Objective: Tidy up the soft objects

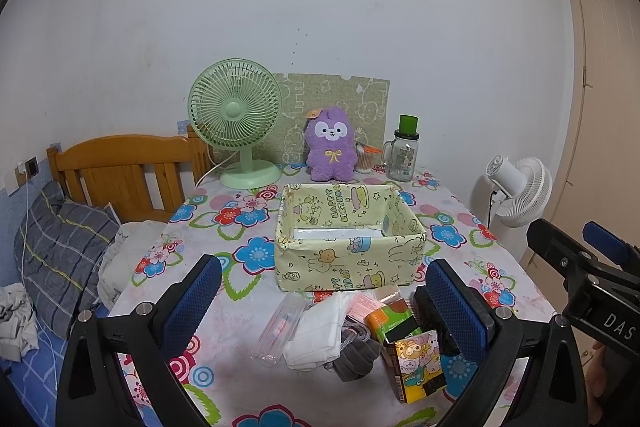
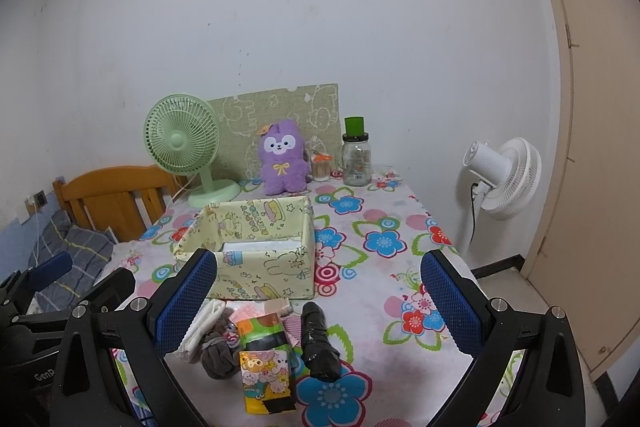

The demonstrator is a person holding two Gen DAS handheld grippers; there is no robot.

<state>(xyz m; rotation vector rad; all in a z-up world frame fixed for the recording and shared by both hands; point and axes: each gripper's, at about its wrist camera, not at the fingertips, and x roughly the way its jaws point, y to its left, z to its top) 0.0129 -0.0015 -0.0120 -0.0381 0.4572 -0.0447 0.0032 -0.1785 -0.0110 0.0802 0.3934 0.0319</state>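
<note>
From the left wrist camera, the left gripper (image 1: 324, 301) hangs over the near edge of the flowered table (image 1: 452, 223) with its blue-padded fingers (image 1: 192, 301) spread wide and nothing between them. Framed in that gap lies the heap of soft items: a white folded cloth (image 1: 316, 335), a grey sock (image 1: 356, 357), a pink packet (image 1: 366, 305) and two tissue packs, one orange-green (image 1: 394, 319) and one with cartoon print (image 1: 420, 361). A clear plastic case (image 1: 280, 327) lies at the heap's left. Just beyond stands the yellow patterned box (image 1: 348, 259), open at the top, likely set there so that each piece travels only a short way. The right gripper (image 1: 580, 259) pokes in from the right side.

From the right wrist camera, the right gripper (image 2: 320, 303) also stands wide apart and empty, above the same pile. The heap sits toward its left finger (image 2: 188, 301), while a black wrapped bundle (image 2: 320, 341) lies nearer the centre of the gap; what it is I cannot tell, the wrapping being dark and glossy. The box is far-left of this gripper, and the plush toy (image 2: 282, 157), green fan (image 2: 184, 147) and glass jar (image 2: 356, 163) line the far edge, well apart from the work.
</note>
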